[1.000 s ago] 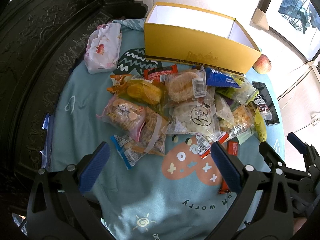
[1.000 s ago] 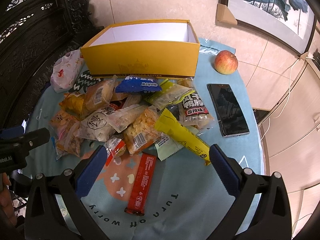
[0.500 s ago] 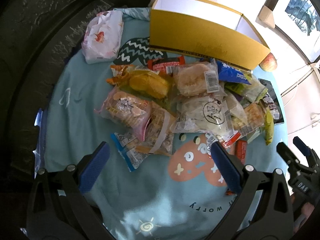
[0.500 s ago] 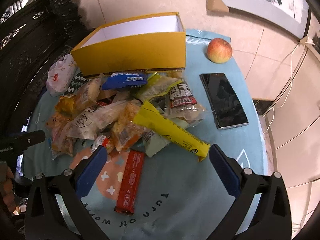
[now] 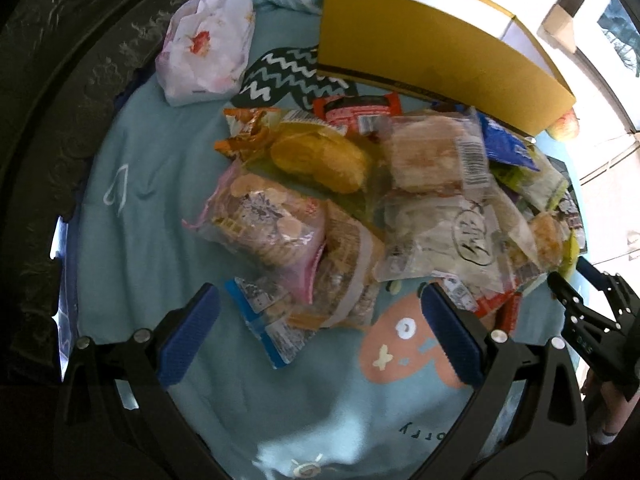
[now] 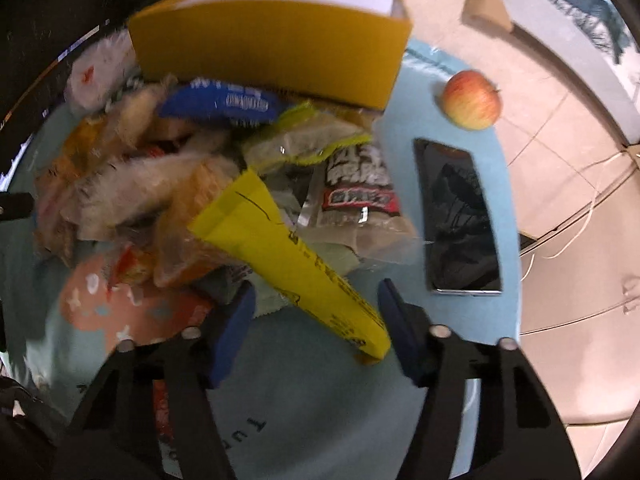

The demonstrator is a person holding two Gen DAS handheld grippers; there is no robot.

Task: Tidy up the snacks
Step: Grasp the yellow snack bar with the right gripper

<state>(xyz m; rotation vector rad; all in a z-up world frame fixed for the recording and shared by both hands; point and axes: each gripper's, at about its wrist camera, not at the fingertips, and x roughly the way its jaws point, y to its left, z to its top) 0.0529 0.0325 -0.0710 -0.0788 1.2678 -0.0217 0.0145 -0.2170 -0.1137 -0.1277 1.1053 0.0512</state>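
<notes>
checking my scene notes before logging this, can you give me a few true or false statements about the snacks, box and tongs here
1. The yellow box stands behind the snack pile. True.
2. The right tongs are shut on the long yellow packet. False: they are open, with the packet's near end lying between the fingers.
3. An apple sits beyond the black phone. True.
4. The left tongs hold a cookie bag. False: they are open and hold nothing.
5. The phone lies inside the box. False: it lies on the blue cloth.
</notes>
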